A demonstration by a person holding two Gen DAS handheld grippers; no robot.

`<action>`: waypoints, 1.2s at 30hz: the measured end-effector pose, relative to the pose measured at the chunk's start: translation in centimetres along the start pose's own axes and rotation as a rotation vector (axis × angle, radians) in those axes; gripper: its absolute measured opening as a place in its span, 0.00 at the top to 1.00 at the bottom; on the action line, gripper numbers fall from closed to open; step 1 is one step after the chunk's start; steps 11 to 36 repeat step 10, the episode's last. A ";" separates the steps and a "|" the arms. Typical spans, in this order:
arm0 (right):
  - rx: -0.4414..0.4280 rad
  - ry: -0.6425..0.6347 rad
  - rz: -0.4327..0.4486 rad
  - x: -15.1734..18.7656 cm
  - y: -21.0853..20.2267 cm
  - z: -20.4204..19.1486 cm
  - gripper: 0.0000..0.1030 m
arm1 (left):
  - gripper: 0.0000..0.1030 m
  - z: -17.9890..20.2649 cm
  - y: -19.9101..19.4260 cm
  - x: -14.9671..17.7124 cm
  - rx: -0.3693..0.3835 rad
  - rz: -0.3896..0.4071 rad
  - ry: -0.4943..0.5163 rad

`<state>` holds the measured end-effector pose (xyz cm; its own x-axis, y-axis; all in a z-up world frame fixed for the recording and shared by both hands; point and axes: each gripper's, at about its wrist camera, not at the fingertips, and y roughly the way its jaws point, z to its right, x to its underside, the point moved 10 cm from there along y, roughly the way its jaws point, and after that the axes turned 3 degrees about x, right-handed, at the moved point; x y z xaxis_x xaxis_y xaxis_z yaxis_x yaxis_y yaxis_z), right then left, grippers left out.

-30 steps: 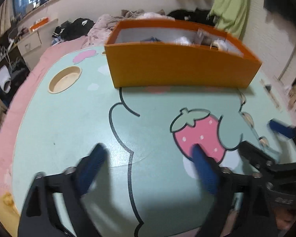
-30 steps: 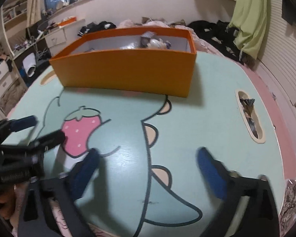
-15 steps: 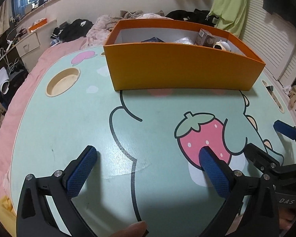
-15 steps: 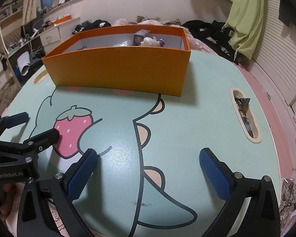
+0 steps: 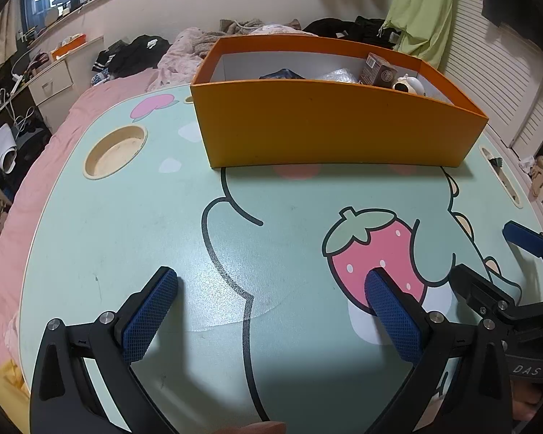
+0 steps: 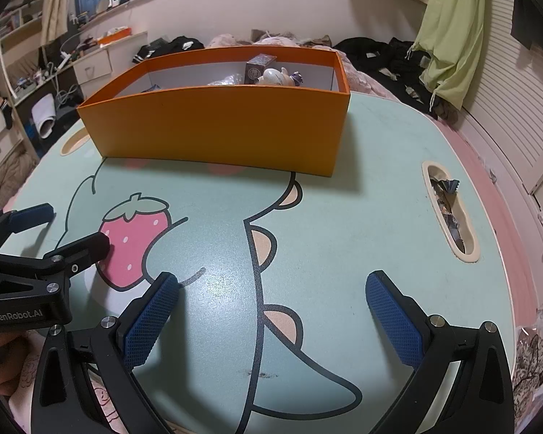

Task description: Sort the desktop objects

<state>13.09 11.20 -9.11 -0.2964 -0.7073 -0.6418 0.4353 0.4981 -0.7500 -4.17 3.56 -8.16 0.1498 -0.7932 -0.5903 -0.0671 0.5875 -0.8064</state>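
An orange box stands at the far side of the mint cartoon table top. Inside it I see a small brown carton, a white figurine, a crinkled clear wrap and a dark blue item. My left gripper hovers open over the near table, nothing between its blue pads. My right gripper is open too and empty. Each gripper shows in the other's view: the right gripper at the right edge, the left gripper at the left edge.
A round cup recess lies left of the box. A long slot at the table's right side holds dark scraps. Around the table are a pink bedspread, piled clothes, a green cloth and drawers.
Both grippers have pulled back slightly toward the near edge and steadied; the blur is gone. They stay open and empty. The box has not moved.
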 end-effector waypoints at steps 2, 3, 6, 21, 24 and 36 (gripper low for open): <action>0.000 0.000 0.000 0.0 0.0 0.0 0.00 | 0.00 0.0 0.0 0.0 0.000 0.000 0.000; 0.000 0.000 0.000 0.0 0.0 0.0 0.00 | 0.00 0.0 0.0 0.0 0.000 0.000 0.000; 0.000 0.000 0.000 0.0 0.0 0.0 0.00 | 0.00 0.0 0.0 0.0 0.000 0.000 0.000; 0.000 0.000 0.000 0.0 0.0 0.0 0.00 | 0.00 -0.1 0.0 0.0 0.000 0.001 0.000; 0.000 0.000 0.000 0.0 0.0 0.0 0.00 | 0.00 -0.1 0.0 0.0 0.000 0.001 0.000; 0.000 0.000 0.000 0.0 0.0 0.0 0.00 | 0.00 -0.1 0.0 0.0 0.000 0.001 0.000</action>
